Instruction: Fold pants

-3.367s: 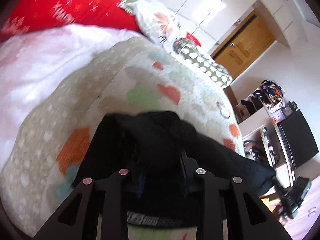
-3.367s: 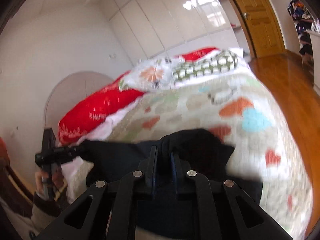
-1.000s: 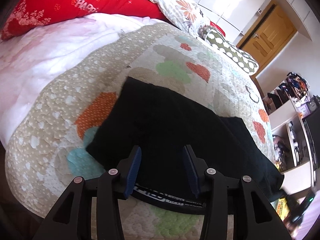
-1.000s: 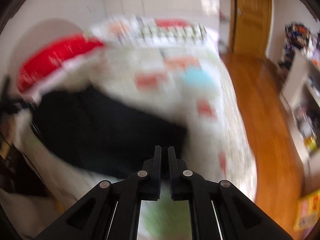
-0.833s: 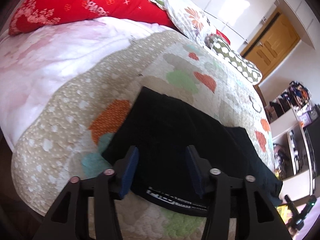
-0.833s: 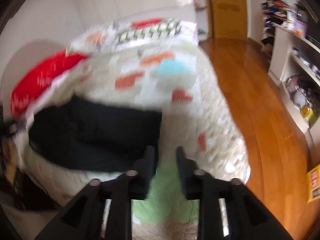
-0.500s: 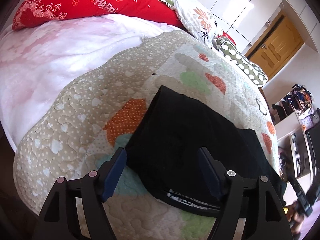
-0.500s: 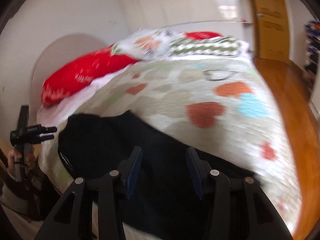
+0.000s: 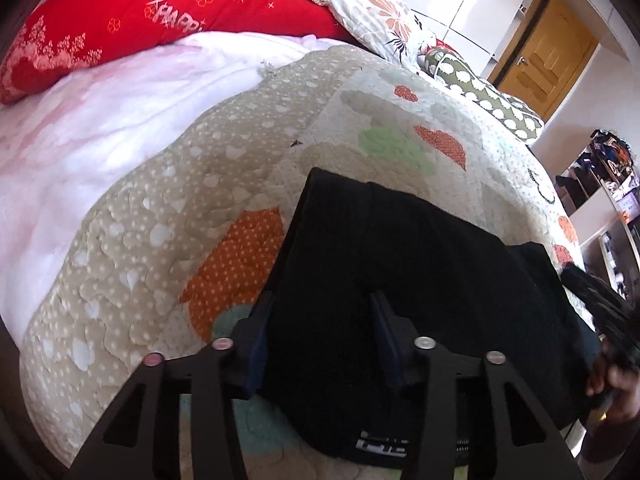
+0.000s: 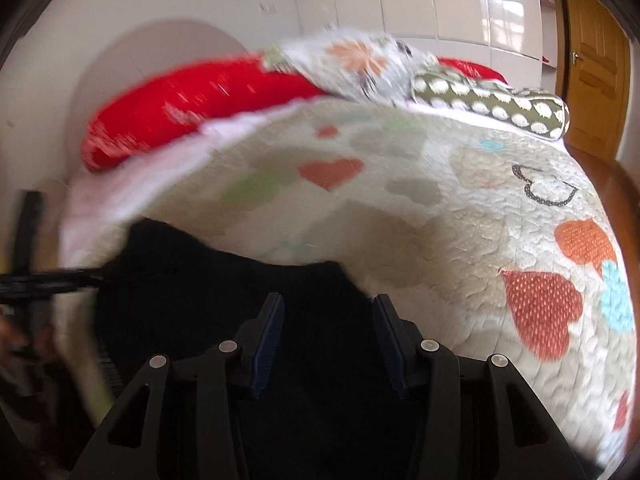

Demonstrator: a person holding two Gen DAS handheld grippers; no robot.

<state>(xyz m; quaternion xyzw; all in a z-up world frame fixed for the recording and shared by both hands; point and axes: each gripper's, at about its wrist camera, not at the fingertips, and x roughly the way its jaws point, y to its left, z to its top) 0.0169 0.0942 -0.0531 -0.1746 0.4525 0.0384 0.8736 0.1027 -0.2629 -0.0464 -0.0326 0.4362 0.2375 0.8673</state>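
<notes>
Pants (image 9: 400, 264) lie folded on the quilt (image 9: 192, 208); left tool (image 9: 320, 320) and right tool (image 10: 328, 320) gape wide, empty.

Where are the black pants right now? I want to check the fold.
In the left wrist view the black pants lie folded on the heart-print quilt, right of its orange heart, under the open left gripper.

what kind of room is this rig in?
Almost certainly a home bedroom: black pants on a heart-patterned quilted bedspread, long red pillow at the head, glossy white wardrobe doors behind.
</notes>
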